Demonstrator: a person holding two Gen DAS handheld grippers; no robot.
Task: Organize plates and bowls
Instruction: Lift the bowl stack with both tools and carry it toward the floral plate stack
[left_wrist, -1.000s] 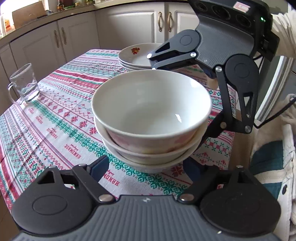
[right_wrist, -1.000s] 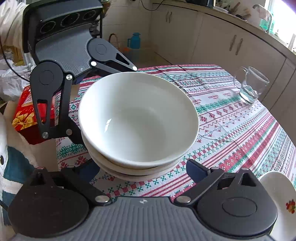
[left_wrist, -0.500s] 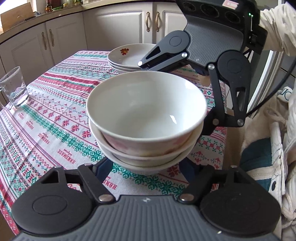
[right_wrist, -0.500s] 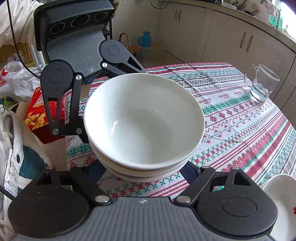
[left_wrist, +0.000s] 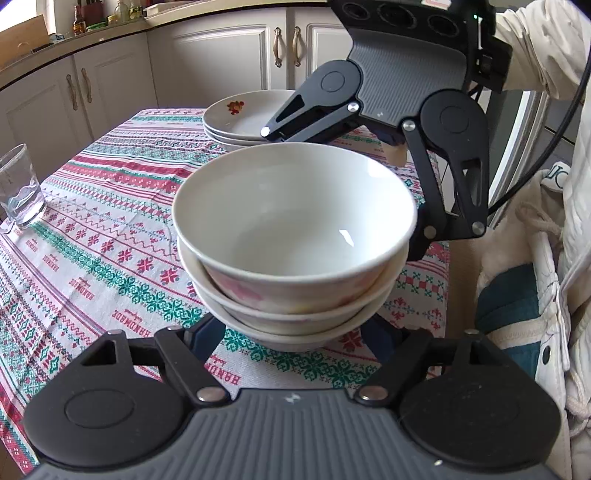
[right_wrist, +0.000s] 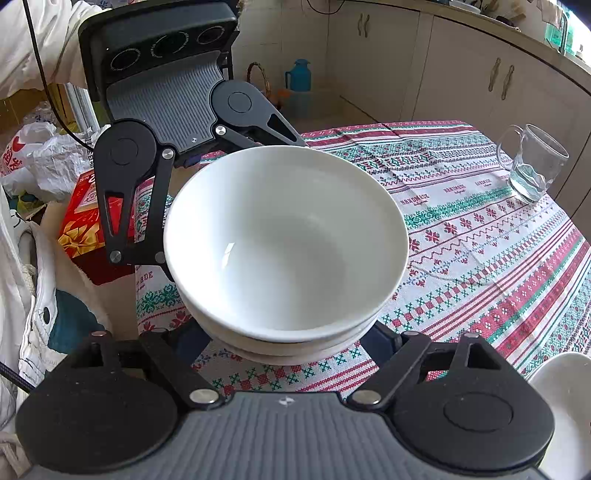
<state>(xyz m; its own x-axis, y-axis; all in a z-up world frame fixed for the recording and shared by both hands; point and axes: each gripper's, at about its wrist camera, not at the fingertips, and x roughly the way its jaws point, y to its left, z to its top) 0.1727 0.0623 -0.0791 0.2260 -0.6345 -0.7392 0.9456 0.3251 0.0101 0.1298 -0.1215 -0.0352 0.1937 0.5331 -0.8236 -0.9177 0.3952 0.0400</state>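
The bench (left_wrist: 110, 229) wears a white cloth woven in red and green bands. On it, between the two tools, stands a nested stack of white ceramic bowls (left_wrist: 295, 266). Beyond the right tool sits a stack of flower-printed white plates (left_wrist: 240, 118); a clear glass mug (right_wrist: 532, 166) stands well apart, far across from both.
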